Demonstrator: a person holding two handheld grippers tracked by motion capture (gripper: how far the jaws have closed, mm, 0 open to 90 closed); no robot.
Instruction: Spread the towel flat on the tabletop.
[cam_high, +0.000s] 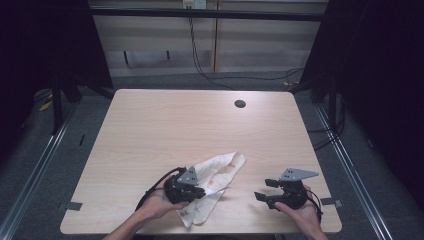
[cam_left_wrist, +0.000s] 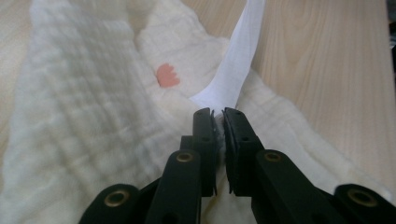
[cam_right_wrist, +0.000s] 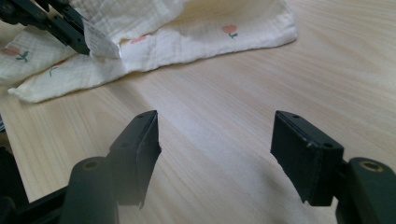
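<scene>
- Two grippers are working: your left gripper (cam_left_wrist: 218, 116) is pinching the white tag (cam_left_wrist: 233, 70) of the cream cloth (cam_left_wrist: 84, 116), jaws pressed together on it.
- Your right gripper (cam_right_wrist: 215, 140) is hovering over bare table (cam_high: 165, 120), jaws spread wide, holding nothing.
- You are lying the cloth crumpled at the table's near edge, between your hands; it seems the grasp is done, while spreading or folding is left.
- No writing is reading clearly on the tag; small red flower prints are showing.

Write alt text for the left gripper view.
The left gripper is shut on the white label of a cream muslin cloth that lies rumpled on a wooden table. A small pink print marks the cloth just beyond the jaws.
</scene>
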